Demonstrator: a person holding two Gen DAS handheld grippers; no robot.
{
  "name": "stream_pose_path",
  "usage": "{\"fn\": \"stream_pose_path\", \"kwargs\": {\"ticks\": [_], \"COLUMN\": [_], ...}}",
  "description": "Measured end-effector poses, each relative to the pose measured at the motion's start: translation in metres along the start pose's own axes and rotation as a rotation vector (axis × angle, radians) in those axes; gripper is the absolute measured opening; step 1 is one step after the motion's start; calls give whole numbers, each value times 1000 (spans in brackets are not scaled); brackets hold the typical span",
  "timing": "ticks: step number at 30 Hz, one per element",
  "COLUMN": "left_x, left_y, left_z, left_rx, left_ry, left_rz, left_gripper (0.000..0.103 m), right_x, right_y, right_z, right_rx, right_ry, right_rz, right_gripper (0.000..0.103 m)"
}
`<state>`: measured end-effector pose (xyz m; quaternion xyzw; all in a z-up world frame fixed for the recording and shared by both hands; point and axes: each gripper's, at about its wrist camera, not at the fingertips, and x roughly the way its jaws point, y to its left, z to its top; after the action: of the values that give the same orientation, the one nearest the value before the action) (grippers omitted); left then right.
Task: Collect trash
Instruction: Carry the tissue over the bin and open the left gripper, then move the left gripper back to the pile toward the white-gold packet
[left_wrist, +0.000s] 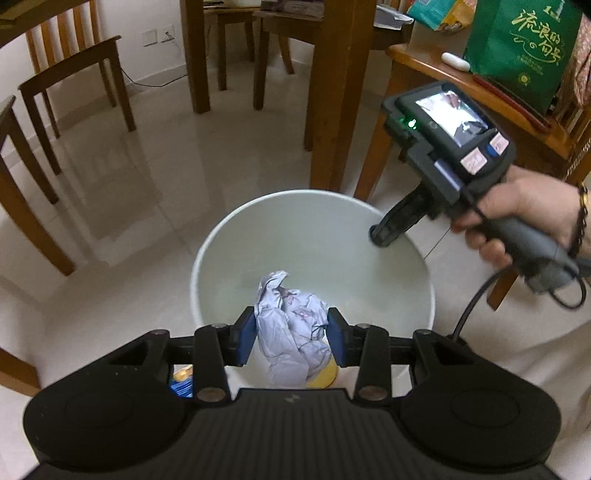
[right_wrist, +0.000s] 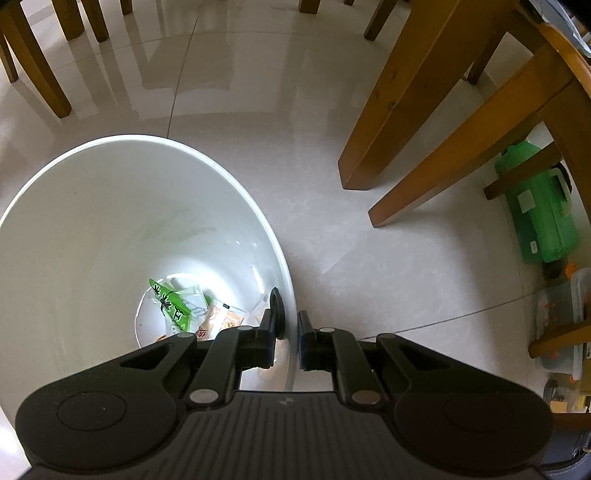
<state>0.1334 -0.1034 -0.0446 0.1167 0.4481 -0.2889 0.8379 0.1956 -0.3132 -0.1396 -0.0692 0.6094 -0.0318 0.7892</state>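
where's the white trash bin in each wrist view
Left wrist: white trash bin sits centre, below the left gripper, which clamps crumpled paper.
Right wrist: the bin fills the lower left, the right gripper closed over its rim.
Shared landmark: the light wooden table leg on the floor beyond the bin.

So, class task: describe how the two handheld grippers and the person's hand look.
Left gripper: black ribbed body, blue pads. Right gripper: black, grey handle, lit screen, green light, pink buttons, black cable. The hand wears a beaded bracelet.
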Motion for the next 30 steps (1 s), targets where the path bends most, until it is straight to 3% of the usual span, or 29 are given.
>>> {"fn": "stream_pose_path", "kwargs": {"ticks": [2,4,6,9,21,30], "left_x": [10,15,15,13,-2,2], "left_y": [-1,-4,-6,-5,31,92], "left_z": [2,3,1,-2,-29,-97], "left_rx": [-7,-14,-16,-17,-104,-328], "left_ry": [-7,-2,-1,2,5,53], "left_rz": [-1,-7,-13,10,64,167], "left_gripper": [47,55,71,80,92,92], "right_x": [1,1,1,0,0,1], "right_y": [1,3,4,4,5,6], "right_z": [0,0,1,0,2,4], "right_rx": [-2,-11,-19,-18,-20,-24], "right_ry": [-1,-3,-6,-6,-7,-11], "right_rz": [-1,-4,-7,-7,-11,-17], "right_gripper": [14,14,14,14,14,14]}}
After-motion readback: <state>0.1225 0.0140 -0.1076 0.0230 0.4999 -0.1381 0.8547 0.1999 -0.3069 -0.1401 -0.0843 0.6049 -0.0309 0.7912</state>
